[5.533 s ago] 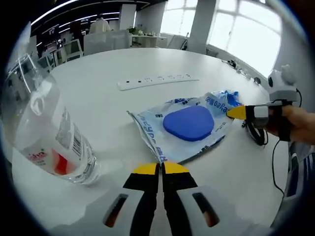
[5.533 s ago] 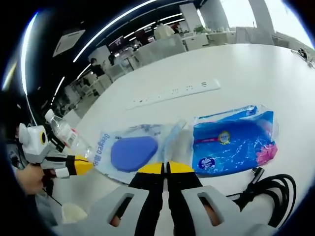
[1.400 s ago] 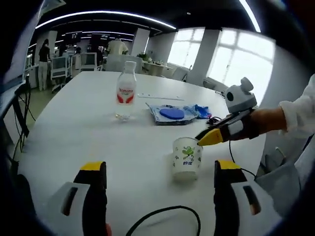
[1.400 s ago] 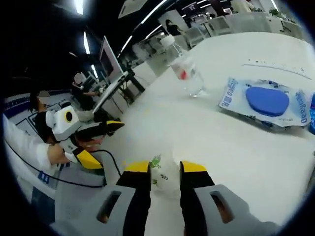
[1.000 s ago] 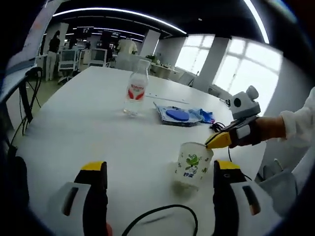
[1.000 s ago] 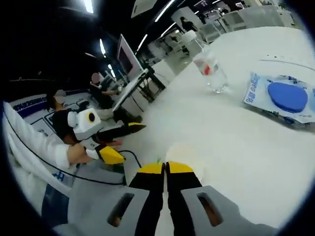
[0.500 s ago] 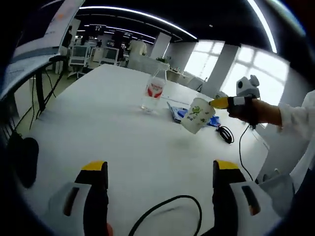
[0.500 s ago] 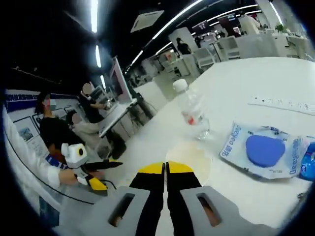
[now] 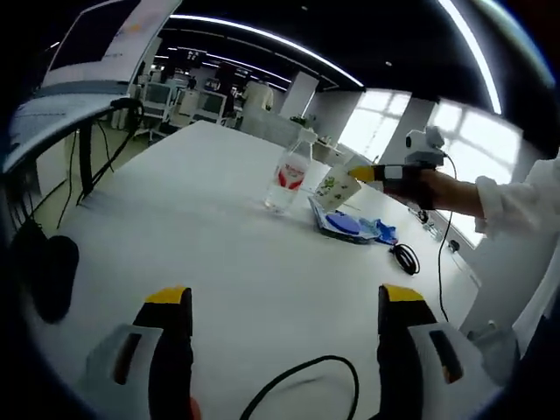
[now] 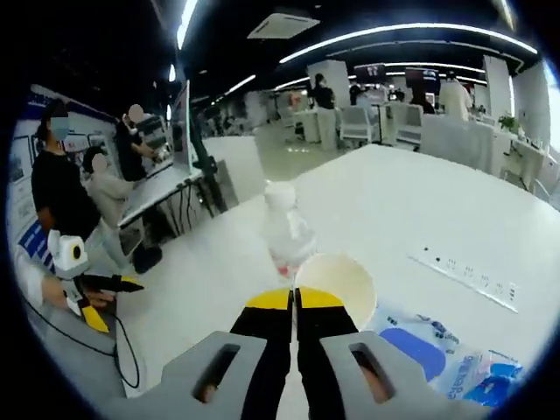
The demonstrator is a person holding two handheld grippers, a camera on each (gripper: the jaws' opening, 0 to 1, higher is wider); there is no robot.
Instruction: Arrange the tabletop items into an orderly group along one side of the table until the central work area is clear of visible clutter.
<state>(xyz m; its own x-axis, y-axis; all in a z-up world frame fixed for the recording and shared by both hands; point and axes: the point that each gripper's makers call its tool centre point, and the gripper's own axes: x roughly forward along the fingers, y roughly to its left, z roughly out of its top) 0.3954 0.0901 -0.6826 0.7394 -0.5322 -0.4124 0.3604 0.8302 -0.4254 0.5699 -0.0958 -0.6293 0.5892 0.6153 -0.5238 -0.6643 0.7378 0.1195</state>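
Right tongs (image 10: 294, 300) pinch printed cup (image 10: 336, 278), writing unreadable

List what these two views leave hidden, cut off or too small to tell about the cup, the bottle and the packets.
- Paper cup: in the right gripper view the right gripper covers the rim where it grips; the base is out of sight.
- Water bottle: its lower part sits behind the cup and jaws in that view.
- Blue packets: cut off by the view's edge there; in the left gripper view their print is too small to read.
- Left gripper: jaws apart, holding nothing.

White round table (image 9: 175, 254), water bottle (image 9: 287, 179), blue packets (image 9: 350, 226), black cable (image 9: 404, 259), power strip (image 10: 464, 276)
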